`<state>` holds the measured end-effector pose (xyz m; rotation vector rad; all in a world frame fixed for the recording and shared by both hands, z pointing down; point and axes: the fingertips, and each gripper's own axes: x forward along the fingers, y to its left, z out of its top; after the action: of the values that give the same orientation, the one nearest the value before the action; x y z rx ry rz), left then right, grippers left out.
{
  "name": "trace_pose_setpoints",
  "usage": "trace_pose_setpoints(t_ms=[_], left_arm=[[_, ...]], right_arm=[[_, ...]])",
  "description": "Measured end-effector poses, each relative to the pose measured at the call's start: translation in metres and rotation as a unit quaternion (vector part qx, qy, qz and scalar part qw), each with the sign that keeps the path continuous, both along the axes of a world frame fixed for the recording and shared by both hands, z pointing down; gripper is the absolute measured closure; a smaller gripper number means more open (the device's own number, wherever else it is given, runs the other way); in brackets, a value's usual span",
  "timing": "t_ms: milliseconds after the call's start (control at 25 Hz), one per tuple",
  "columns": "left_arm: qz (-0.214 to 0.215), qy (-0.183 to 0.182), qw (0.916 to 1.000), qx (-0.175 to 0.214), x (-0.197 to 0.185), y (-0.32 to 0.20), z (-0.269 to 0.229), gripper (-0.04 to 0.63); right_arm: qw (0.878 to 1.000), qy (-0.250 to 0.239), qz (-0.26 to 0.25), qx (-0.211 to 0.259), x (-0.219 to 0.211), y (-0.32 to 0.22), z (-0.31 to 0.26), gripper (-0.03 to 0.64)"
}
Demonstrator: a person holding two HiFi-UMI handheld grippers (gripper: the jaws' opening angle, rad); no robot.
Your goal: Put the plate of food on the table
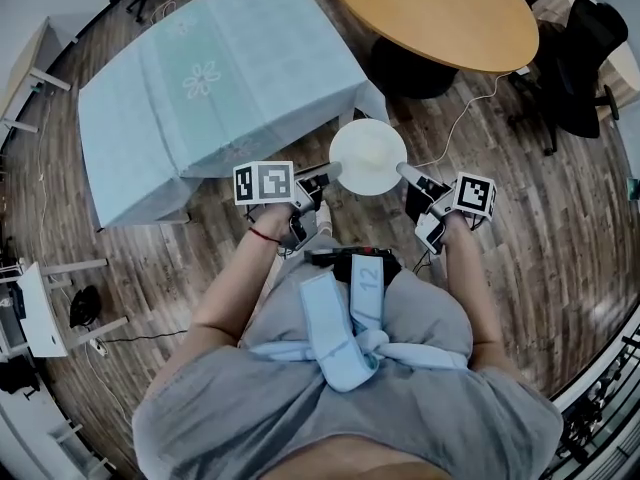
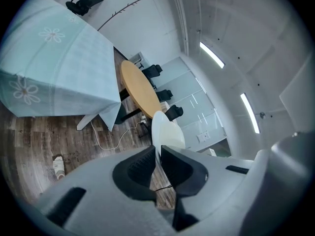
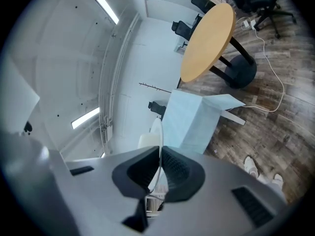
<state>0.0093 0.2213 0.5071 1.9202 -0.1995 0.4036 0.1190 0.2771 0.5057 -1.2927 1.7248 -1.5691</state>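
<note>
I hold a white plate (image 1: 368,156) in the air over the wood floor, between both grippers. Its top looks plain white in the head view; no food can be made out on it. My left gripper (image 1: 325,176) is shut on the plate's left rim, and my right gripper (image 1: 405,173) is shut on its right rim. In the left gripper view the plate (image 2: 166,130) stands edge-on between the closed jaws of the left gripper (image 2: 158,154). The right gripper view shows the thin plate rim (image 3: 157,132) pinched by the right gripper (image 3: 161,154). The table with the pale blue cloth (image 1: 220,78) lies ahead to the left.
A round wooden table (image 1: 435,13) on a dark pedestal stands ahead to the right, with black office chairs (image 1: 580,53) beside it. A white cable (image 1: 462,118) runs across the floor. White desks (image 1: 40,308) line the left side. The cloth table's corner (image 1: 372,98) is close to the plate.
</note>
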Motion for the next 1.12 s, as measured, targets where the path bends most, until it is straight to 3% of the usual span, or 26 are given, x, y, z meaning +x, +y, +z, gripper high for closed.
trace_pose_setpoints(t_ms=[120, 760, 1120], left_arm=[[-0.005, 0.001, 0.9999, -0.009, -0.002, -0.044, -0.004, 0.551], [-0.032, 0.008, 0.9992, 0.023, -0.007, -0.066, -0.01, 0.55], [-0.037, 0.011, 0.9992, 0.009, -0.023, -0.149, -0.007, 0.549]], right_arm=[[1.0, 0.002, -0.002, -0.01, -0.001, -0.043, -0.004, 0.577], [0.999, -0.005, -0.02, 0.027, -0.006, -0.069, -0.008, 0.577], [1.0, -0.001, -0.024, 0.01, -0.021, -0.153, -0.008, 0.577]])
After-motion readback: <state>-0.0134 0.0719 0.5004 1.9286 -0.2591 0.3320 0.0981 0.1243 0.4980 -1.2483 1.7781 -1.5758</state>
